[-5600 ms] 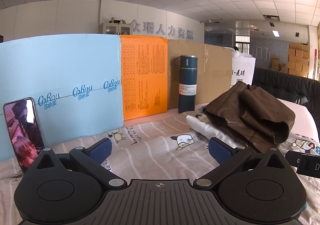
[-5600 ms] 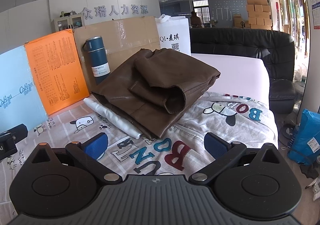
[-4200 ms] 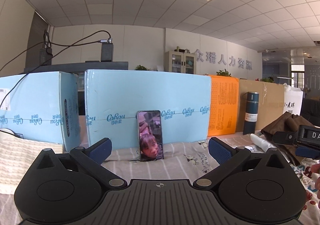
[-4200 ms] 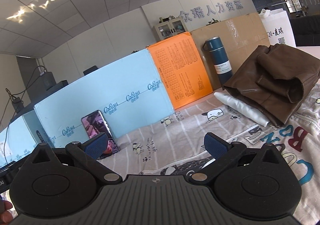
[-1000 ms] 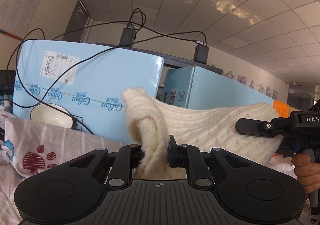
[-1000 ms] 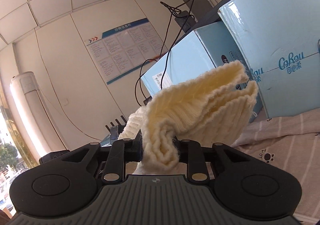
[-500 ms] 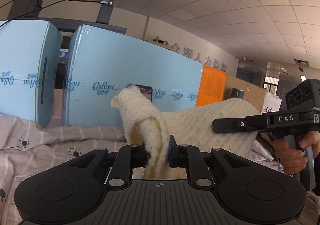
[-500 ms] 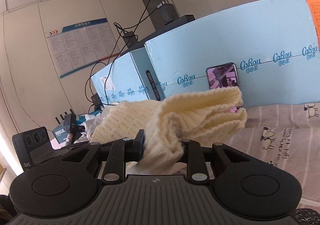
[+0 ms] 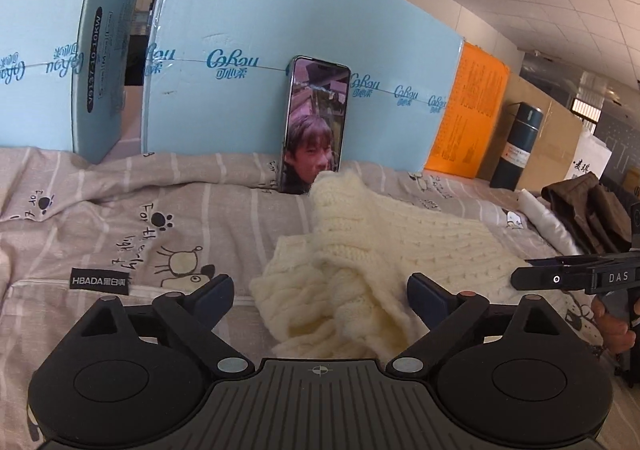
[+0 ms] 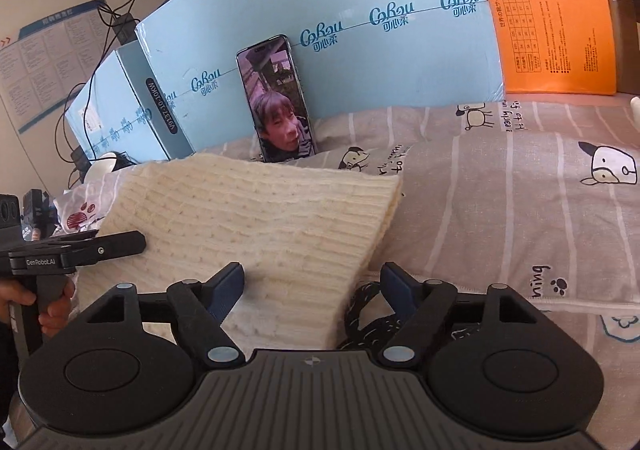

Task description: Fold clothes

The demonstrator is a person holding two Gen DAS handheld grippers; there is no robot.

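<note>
Knitwear, a cream cable-knit sweater (image 9: 384, 250), lies on the bed sheet (image 9: 120, 234) just in front of the phone (image 9: 316, 121), which leans upright against the long blue box (image 9: 320, 49). Its near-left end is bunched into a thick fold, and one corner rises to touch the phone's lower edge. The left tongs (image 9: 320, 292) stand wide apart on either side of that bunched fold, gripping nothing. The right tongs (image 10: 312, 286) are also spread wide over the flat, ribbed right-hand edge of the sweater (image 10: 256, 209), holding nothing. Right of the phone stand an orange board (image 9: 468, 109), a dark blue flask (image 9: 516, 145) and a brown garment (image 9: 588, 209).
</note>
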